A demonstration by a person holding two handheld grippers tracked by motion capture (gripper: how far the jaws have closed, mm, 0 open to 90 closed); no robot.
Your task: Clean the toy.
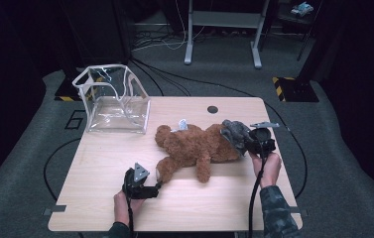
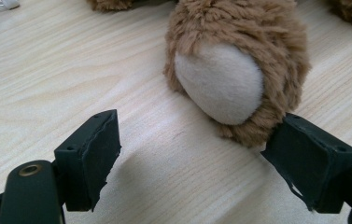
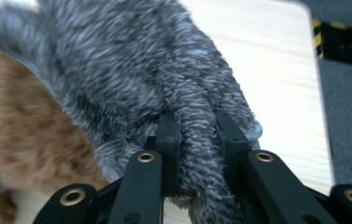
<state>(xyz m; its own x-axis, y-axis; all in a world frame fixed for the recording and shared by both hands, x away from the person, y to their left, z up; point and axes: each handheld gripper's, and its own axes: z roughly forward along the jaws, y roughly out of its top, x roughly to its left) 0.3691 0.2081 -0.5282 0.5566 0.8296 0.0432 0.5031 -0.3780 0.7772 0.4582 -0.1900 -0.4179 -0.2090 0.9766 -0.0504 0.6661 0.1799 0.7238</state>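
1. On the pale wooden bench (image 1: 100,198), mid-surface: fluffy brown teddy bear (image 1: 194,146) lying flat, limbs splayed. It's the landmark for everything below.
2. Grey furry cloth piece (image 1: 234,131) sits at the bear's right end, touching the brown fur; in the right gripper view it drapes over the bear's side (image 3: 19,140).
3. Right tool (image 1: 248,144): at the bear's right end, jaws pressed nearly together, pinching a fold of the grey fur (image 3: 197,140). Fold runs down between both black pads.
4. Left tool (image 1: 155,186): at the bear's near-left side, low on the bench, jaws spread wide. Nothing gripped.
5. Left gripper view: bear's paw with cream-white sole patch (image 2: 220,81) lies just ahead of the spread jaws; the right-hand pad sits right against the fur at the paw's lower edge, the left-hand pad well clear of it.
6. Clear plastic pouch with white edging (image 1: 115,101): beyond the bear to its far left, standing open, near the bench's far-left corner. Apart from the bear.
7. Small white tag (image 1: 182,124) pokes up at the bear's far side.
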